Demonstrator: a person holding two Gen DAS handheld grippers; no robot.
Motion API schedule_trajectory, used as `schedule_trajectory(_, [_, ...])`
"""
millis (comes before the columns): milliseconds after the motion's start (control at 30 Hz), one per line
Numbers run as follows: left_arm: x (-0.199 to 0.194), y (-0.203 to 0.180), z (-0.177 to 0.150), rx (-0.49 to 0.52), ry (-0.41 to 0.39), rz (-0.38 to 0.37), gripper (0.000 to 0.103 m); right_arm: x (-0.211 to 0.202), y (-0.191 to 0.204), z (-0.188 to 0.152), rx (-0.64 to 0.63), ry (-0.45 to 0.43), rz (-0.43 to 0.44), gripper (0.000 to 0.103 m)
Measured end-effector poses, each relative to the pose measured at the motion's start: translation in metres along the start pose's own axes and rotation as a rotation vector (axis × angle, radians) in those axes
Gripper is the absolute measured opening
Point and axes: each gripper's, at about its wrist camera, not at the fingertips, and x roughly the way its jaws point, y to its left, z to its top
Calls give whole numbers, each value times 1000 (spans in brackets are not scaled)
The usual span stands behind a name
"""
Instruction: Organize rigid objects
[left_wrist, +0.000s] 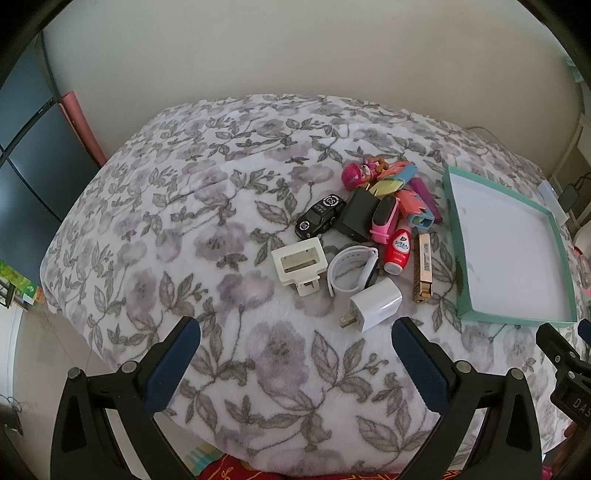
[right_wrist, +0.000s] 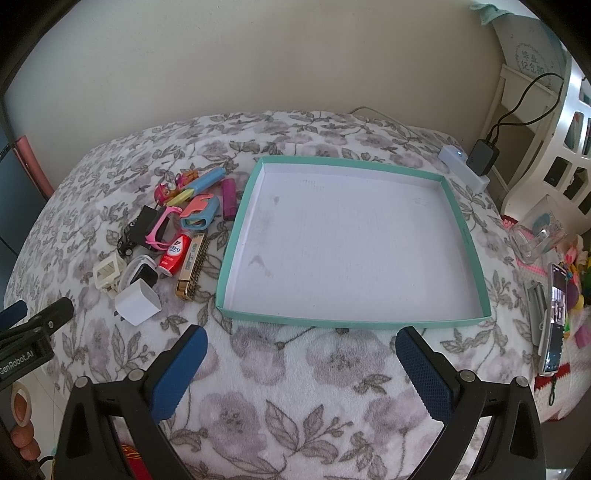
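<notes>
A heap of small objects lies on a floral blanket (left_wrist: 184, 229): a white charger (left_wrist: 375, 304) nearest, a white watch (left_wrist: 352, 273), a cream clip (left_wrist: 299, 264), a black toy car (left_wrist: 320, 218), a black adapter (left_wrist: 356, 216), a pink band (left_wrist: 384, 218), a red bottle (left_wrist: 397, 251), a gold harmonica (left_wrist: 423, 267). To their right sits a teal-rimmed tray (left_wrist: 452, 229) (right_wrist: 236, 236), its white floor bare. My left gripper (left_wrist: 295, 341) hovers open just short of the charger. My right gripper (right_wrist: 301, 349) is open in front of the tray's near rim (right_wrist: 332, 323).
A white power strip (right_wrist: 463, 166) with a black plug (right_wrist: 482, 157) lies behind the tray. A phone (right_wrist: 556, 317), a clear cup (right_wrist: 537, 236) and toys crowd the right edge. Bare blanket stretches left of the heap and in front of both grippers.
</notes>
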Motion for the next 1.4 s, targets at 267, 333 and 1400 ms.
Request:
schedule_trajectory(267, [0,0,0,0,1,0,103,0,0,1,0,1,0,103])
schedule_trajectory(333, [0,0,0,0,0,-1,103,0,0,1,0,1,-1,103])
schedule_trajectory(1400, [68,48,51,-136,200,2,103,50,121,31,-295,163,202,103])
